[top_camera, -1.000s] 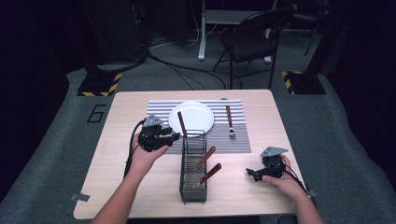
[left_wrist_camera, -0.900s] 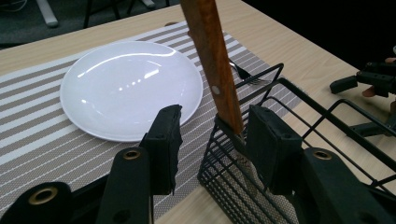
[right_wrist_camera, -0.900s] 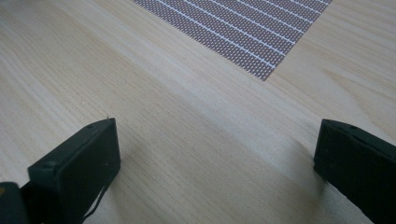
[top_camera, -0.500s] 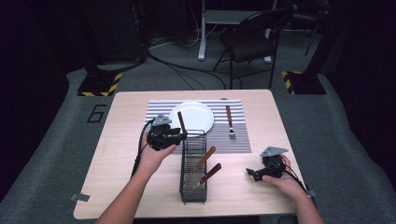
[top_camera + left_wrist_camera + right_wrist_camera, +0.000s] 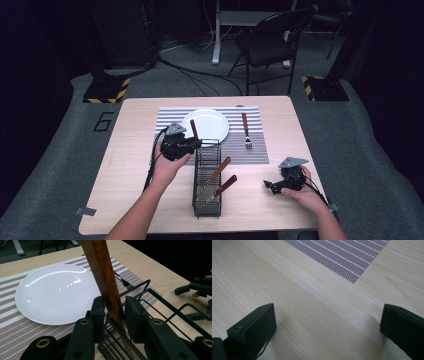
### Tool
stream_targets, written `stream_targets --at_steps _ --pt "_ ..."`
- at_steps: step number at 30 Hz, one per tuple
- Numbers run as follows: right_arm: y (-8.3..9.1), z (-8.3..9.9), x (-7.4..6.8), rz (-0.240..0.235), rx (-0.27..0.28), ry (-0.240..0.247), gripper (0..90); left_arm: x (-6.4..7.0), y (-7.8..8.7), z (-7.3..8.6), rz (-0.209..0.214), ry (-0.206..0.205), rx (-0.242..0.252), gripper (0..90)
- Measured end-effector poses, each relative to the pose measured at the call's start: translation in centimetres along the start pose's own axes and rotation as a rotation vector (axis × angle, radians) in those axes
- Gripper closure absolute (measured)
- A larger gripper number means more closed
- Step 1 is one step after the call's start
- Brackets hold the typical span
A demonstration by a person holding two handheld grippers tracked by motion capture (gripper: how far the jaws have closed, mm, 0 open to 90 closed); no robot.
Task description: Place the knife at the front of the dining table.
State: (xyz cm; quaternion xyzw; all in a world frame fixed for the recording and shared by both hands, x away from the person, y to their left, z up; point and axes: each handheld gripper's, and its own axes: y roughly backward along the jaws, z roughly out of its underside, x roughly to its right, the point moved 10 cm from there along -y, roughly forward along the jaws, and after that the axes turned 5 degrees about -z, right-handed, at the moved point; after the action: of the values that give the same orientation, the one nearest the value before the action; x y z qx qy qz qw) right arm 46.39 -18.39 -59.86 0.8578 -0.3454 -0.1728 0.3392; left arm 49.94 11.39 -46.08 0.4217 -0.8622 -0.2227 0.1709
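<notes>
Wooden, dark brown and upright, a utensil handle [image 5: 105, 277] stands pinched between the jaws of the left hand-held gripper [image 5: 112, 315], which grips it low down, right at the far end of a black wire caddy [image 5: 206, 180]. In the high view the same handle [image 5: 194, 130] rises with a slight tilt above the left hand-held gripper [image 5: 192, 145], just over the caddy's far rim and in front of the white plate [image 5: 207, 125].

The plate lies on a striped placemat [image 5: 255, 147] toward the far edge of the counter [image 5: 125, 175]. A fork [image 5: 246, 131] with a wooden handle lies on the mat to the right of the plate, apart from it, its tines pointing toward the near edge.

The caddy sits lengthwise near the middle of the counter, reaching toward the near edge. Two more wooden-handled utensils [image 5: 222, 177] lean inside it, their handles sticking out to the right.

The right hand-held gripper [image 5: 272, 186] rests low near the counter's near right corner, well apart from the caddy. Its jaws stand wide with nothing between them, over bare wood beside the placemat's corner [image 5: 354, 277].
</notes>
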Motion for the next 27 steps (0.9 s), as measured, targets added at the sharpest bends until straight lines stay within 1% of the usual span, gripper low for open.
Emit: stream_targets --at_steps 2,7,9,10,13,14,15,16,17,18,19,20,22,27 --pt "0.0 0.0 0.0 0.0 0.0 0.0 0.0 0.2 0.2 0.0 0.006 -0.005 0.007 70.6" --pt "0.0 0.0 0.0 0.0 0.0 0.0 0.0 0.6 0.5 0.0 0.005 -0.019 0.014 71.4" --pt "0.0 0.0 0.0 0.0 0.0 0.0 0.0 1.2 0.8 0.0 0.017 -0.042 0.015 72.4" --pt "0.0 0.0 0.0 0.0 0.0 0.0 0.0 1.2 0.8 0.0 0.017 -0.042 0.015 72.7" --pt "0.0 0.0 0.0 0.0 0.0 0.0 0.0 2.0 1.1 0.0 0.043 -0.061 0.021 74.6" --pt "0.0 0.0 0.0 0.0 0.0 0.0 0.0 2.5 1.2 0.0 0.062 -0.056 0.027 75.1" --pt "0.0 0.0 0.0 0.0 0.0 0.0 0.0 2.5 1.2 0.0 0.062 -0.056 0.027 75.6" --pt "0.0 0.0 0.0 0.0 0.0 0.0 0.0 2.6 1.2 0.1 0.068 -0.072 0.024 75.6" --pt "0.0 0.0 0.0 0.0 0.0 0.0 0.0 3.0 1.2 0.0 0.083 -0.066 0.027 76.6" --pt "0.0 0.0 0.0 0.0 0.0 0.0 0.0 3.2 1.2 0.0 0.088 -0.06 0.026 76.8" --pt "0.0 0.0 0.0 0.0 0.0 0.0 0.0 3.3 1.2 0.0 0.087 -0.075 0.023 76.8" --pt "0.0 0.0 0.0 0.0 0.0 0.0 0.0 3.4 1.2 0.0 0.089 -0.079 0.019 76.9" --pt "0.0 0.0 0.0 0.0 0.0 0.0 0.0 3.5 1.2 0.0 0.092 -0.078 0.014 77.0" --pt "0.0 0.0 0.0 0.0 0.0 0.0 0.0 3.4 1.2 -0.2 0.084 -0.085 0.01 77.2"
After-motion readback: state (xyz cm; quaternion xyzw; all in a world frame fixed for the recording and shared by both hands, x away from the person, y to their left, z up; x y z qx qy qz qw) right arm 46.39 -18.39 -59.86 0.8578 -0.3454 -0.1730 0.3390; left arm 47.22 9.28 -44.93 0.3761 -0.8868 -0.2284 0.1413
